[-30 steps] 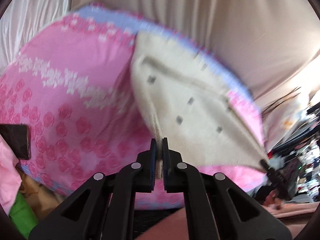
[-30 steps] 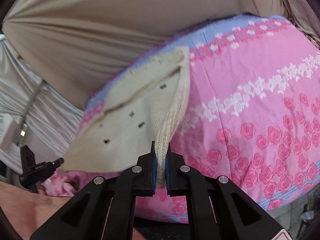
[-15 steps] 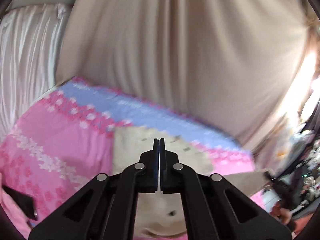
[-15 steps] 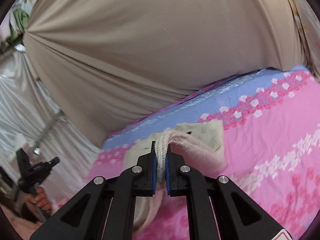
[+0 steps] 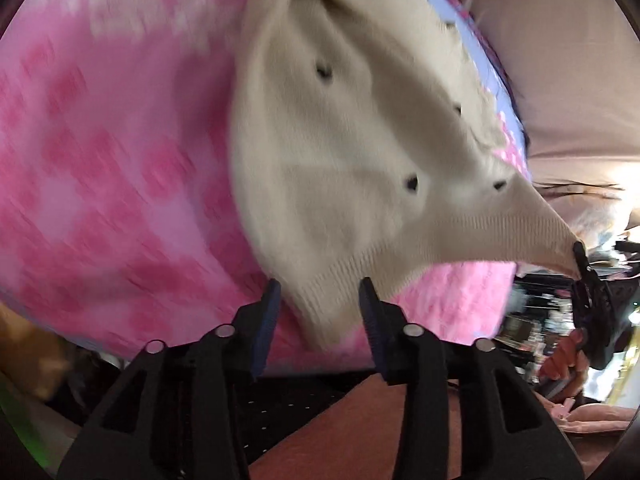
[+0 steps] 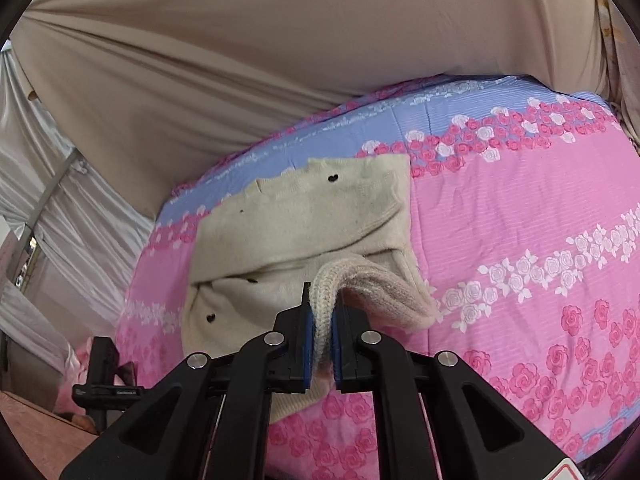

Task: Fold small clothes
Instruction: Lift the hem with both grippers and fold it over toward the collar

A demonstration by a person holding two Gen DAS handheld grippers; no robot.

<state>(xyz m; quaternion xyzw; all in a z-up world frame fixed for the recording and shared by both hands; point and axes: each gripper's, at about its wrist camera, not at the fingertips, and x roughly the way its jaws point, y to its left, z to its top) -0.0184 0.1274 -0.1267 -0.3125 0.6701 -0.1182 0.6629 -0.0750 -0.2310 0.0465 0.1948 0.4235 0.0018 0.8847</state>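
Here the cream knitted sweater with small black heart motifs [image 6: 288, 240] lies spread on the pink and lavender bedsheet printed with roses [image 6: 520, 240], toward its left half as the right wrist view shows it, its far edge reaching the lavender band. The right tool [image 6: 320, 332] is clenched on a ribbed cuff of the sweater [image 6: 326, 300], the knit pinched between its blue pads [image 6: 306, 336] and arching up and over to the right, where the sleeve drapes back down onto the sheet. In the left wrist view, which is blurred, the left tool [image 5: 320, 308] stands released, its two fingers [image 5: 266, 316] spread wide with a ribbed hem corner of the sweater [image 5: 320, 308] hanging in the gap between them; whether the knit touches either pad cannot be told. In that same view the sweater stretches off to the right into a point, where the tip of the other black tool [image 5: 580, 256] grips it. A beige draped curtain [image 6: 280, 60] hangs behind the bed, and a pale silvery curtain [image 6: 48, 200] falls at the left.
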